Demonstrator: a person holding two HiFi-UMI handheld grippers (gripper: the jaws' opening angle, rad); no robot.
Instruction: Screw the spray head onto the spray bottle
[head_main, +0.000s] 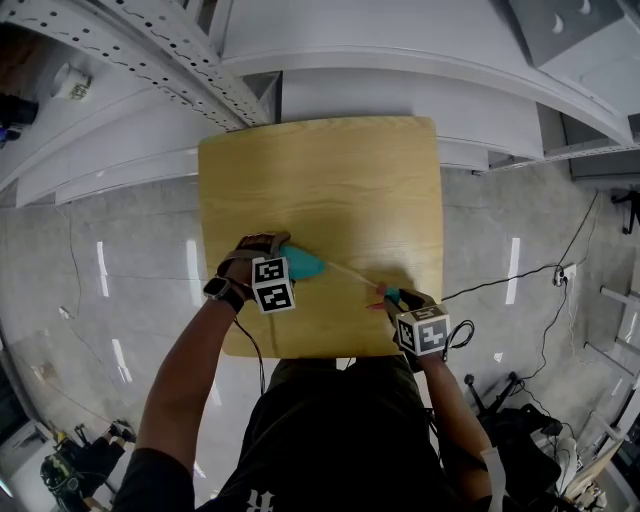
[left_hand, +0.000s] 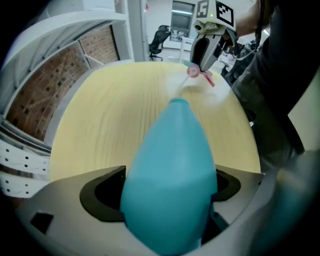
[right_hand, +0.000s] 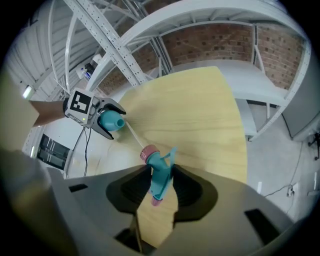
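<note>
Table (head_main: 320, 190): pale wood grain, rounded corners.
Bottle (left_hand: 170, 170): smooth teal plastic, tapering to its neck, clamped in left gripper (left_hand: 167, 197) above the table.
Head (right_hand: 159, 172): teal trigger, pink collar, thin tube toward the bottle; pinched by right gripper (right_hand: 160, 189).

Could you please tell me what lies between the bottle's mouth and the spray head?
The spray head's thin pale dip tube runs across toward the bottle, above bare tabletop; the right gripper view shows it.
</note>
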